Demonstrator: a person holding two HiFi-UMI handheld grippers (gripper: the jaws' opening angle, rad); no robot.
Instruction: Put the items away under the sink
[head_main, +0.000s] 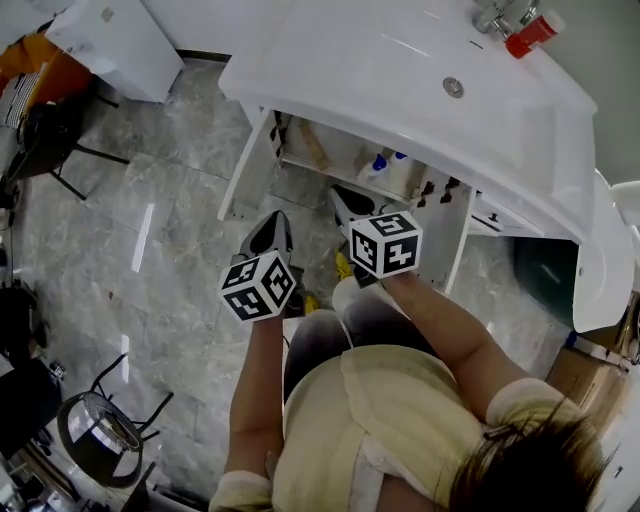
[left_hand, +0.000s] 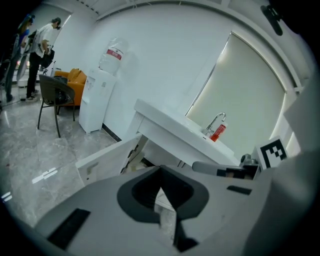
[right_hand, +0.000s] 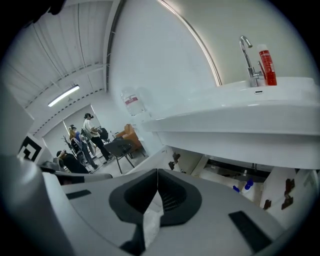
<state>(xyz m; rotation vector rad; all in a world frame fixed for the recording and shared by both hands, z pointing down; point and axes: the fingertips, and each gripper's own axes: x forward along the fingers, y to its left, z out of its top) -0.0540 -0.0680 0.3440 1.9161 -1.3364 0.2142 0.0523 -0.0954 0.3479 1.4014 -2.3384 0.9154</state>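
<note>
The white sink stretched across the top of the head view, and the cabinet beneath it stood with its left door and right door swung open. Just in front of that opening, the left gripper and right gripper were held side by side, each with its jaws pressed together on nothing. White bottles with blue tops sat inside the cabinet, and a red bottle stood on the sink's rim beside the faucet.
</note>
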